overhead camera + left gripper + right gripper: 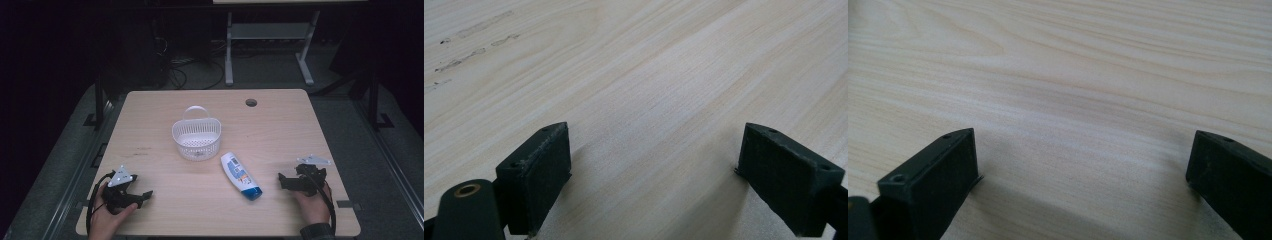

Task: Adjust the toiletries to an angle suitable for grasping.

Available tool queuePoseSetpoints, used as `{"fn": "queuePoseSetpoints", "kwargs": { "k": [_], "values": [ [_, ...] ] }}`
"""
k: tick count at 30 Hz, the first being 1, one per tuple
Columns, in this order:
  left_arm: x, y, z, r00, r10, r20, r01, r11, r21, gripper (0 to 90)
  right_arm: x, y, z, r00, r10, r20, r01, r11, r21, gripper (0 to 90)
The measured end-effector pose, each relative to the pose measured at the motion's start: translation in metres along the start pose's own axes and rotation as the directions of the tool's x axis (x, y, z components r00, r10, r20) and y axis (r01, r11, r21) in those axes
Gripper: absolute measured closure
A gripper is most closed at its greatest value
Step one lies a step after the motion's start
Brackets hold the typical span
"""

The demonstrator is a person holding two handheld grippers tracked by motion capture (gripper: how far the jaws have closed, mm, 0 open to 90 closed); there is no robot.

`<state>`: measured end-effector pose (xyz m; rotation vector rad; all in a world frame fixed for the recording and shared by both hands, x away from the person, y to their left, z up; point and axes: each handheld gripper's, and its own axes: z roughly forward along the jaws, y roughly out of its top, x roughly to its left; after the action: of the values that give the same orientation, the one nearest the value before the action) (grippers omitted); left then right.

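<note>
Bottle [241, 176], glossy white plastic, lies beside perforated basket [196, 137].

A light wooden table [280, 130] is set on a grey floor [260, 75], with a round cable hole [251, 102] cut near its far edge. Beyond the table, the grey metal legs of a second desk [270, 35] are seen, with dark cables [195, 65] tangled to their left. The surroundings beyond the table are left in darkness.
</note>
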<state>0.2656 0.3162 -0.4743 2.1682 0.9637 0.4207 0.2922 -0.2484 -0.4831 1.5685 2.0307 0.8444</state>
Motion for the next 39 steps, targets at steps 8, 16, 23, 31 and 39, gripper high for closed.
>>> {"fn": "queuePoseSetpoints", "kwargs": {
  "k": [8,16,23,31,39],
  "values": [
    [0.001,0.001,0.001,0.9999,-0.009,-0.006,0.009,1.0000,-0.002,13.2,-0.003,0.003,-0.007,0.9998,-0.002,-0.019,0.002,1.000,0.022,13.7],
    [0.001,0.002,0.002,0.9999,-0.009,-0.010,0.009,1.0000,-0.003,13.2,-0.006,0.004,-0.016,0.9966,0.008,-0.082,-0.006,1.000,0.026,29.1],
    [0.003,0.003,0.003,0.9996,-0.020,-0.018,0.020,0.9998,-0.007,13.3,-0.003,0.008,-0.028,0.9876,-0.034,-0.153,0.034,0.999,0.001,47.6],
    [0.003,0.003,0.004,0.9996,-0.019,-0.020,0.019,0.9998,-0.006,13.5,0.004,0.011,-0.038,0.9674,-0.061,-0.246,0.064,0.998,0.006,75.7],
    [0.003,0.003,0.004,0.9996,-0.021,-0.020,0.021,0.9998,-0.007,13.5,0.011,0.013,-0.046,0.9453,-0.076,-0.317,0.080,0.997,0.000,89.4]
  ]
}}
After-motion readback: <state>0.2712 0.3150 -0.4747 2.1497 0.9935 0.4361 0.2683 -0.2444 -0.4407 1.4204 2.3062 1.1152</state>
